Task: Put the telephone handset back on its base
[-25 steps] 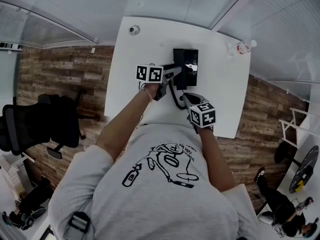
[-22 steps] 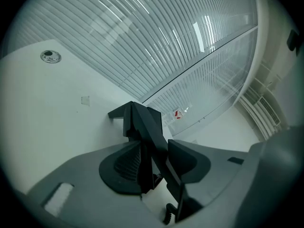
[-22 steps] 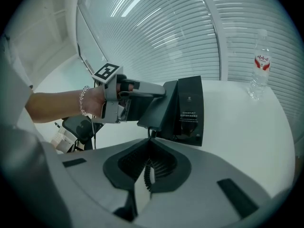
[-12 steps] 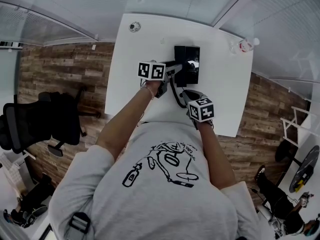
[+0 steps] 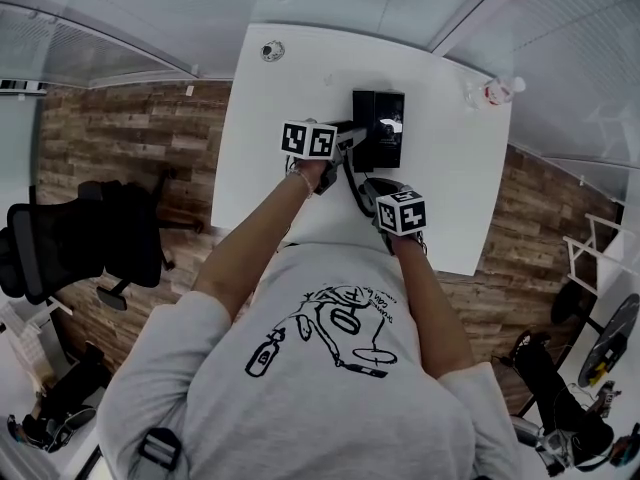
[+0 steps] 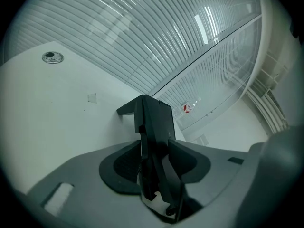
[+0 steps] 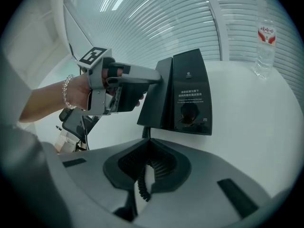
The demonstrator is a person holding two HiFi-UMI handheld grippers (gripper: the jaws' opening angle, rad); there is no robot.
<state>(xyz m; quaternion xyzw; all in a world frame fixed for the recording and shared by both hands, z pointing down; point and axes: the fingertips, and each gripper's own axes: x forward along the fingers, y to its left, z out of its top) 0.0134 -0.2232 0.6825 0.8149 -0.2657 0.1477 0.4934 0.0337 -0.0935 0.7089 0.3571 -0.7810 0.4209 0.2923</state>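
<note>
The black telephone base (image 5: 380,128) stands near the middle of the white table (image 5: 270,98). My left gripper (image 5: 350,140) is shut on the black handset (image 6: 154,122), held edge-on against the base's left side. From the right gripper view the handset (image 7: 160,96) lies alongside the base (image 7: 192,96), with the left gripper (image 7: 154,77) clamped on it. My right gripper (image 5: 374,190), just in front of the base, is shut on the black coiled cord (image 7: 142,184), which runs up from its jaws toward the base. In the left gripper view the handset hides most of the base.
A clear water bottle (image 5: 490,93) stands at the table's far right corner. A round grommet (image 5: 270,52) sits at the far left. A black office chair (image 5: 70,248) stands on the wood floor to the left. Glass walls with blinds close in behind the table.
My right gripper has moved a little closer to the base with the cord in it. The left gripper and the handset have barely moved.
</note>
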